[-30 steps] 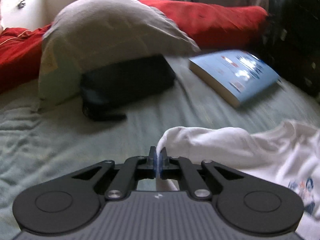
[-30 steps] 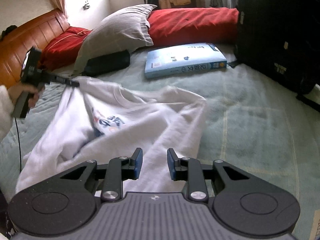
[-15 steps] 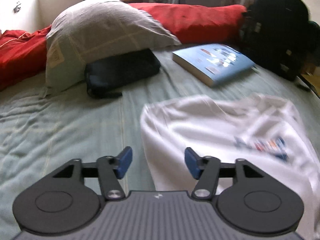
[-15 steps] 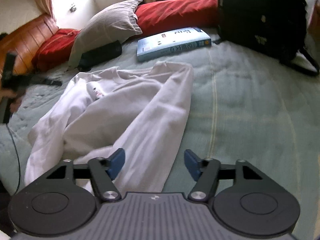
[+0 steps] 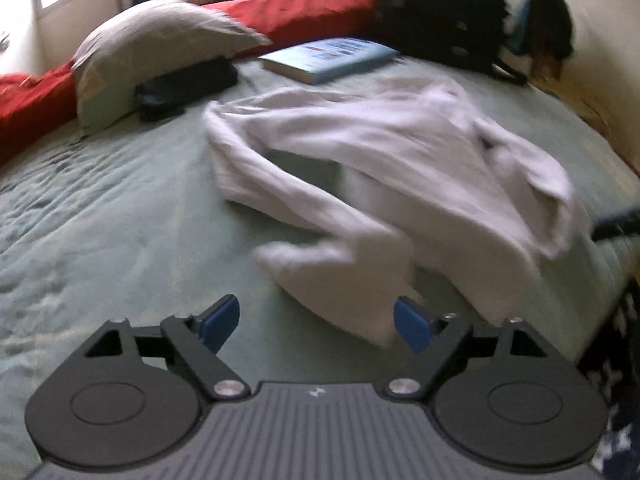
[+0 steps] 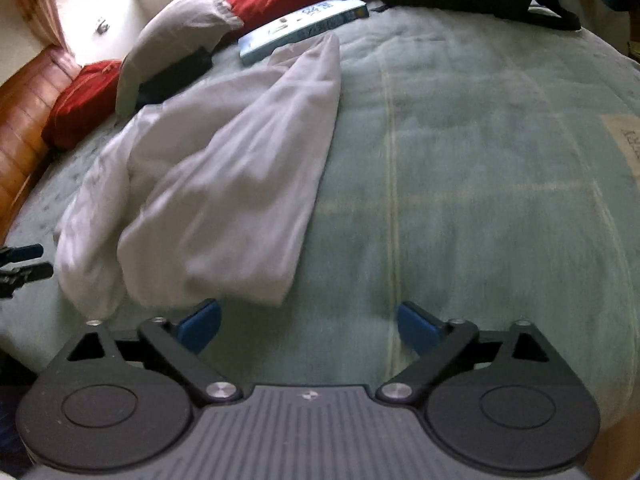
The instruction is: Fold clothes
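A white long-sleeved shirt (image 5: 400,160) lies crumpled on the green bed cover, one sleeve end (image 5: 344,276) reaching toward me. My left gripper (image 5: 316,324) is open and empty, just short of that sleeve end. In the right wrist view the shirt (image 6: 224,168) lies bunched lengthwise at left. My right gripper (image 6: 308,326) is open and empty, near the shirt's lower edge (image 6: 256,292). The left gripper's fingers (image 6: 20,264) show at the far left of the right wrist view.
A grey pillow (image 5: 160,48), a black pouch (image 5: 188,84) and a blue book (image 5: 328,58) lie at the head of the bed by red bedding (image 5: 304,12). A black backpack (image 5: 444,12) stands at the back right. A wooden headboard (image 6: 20,120) is on the left.
My left gripper let go of the shirt, opened wide and pulled back. My right gripper opened wider and drew back toward the shirt's lower edge. The shirt dropped onto the bed.
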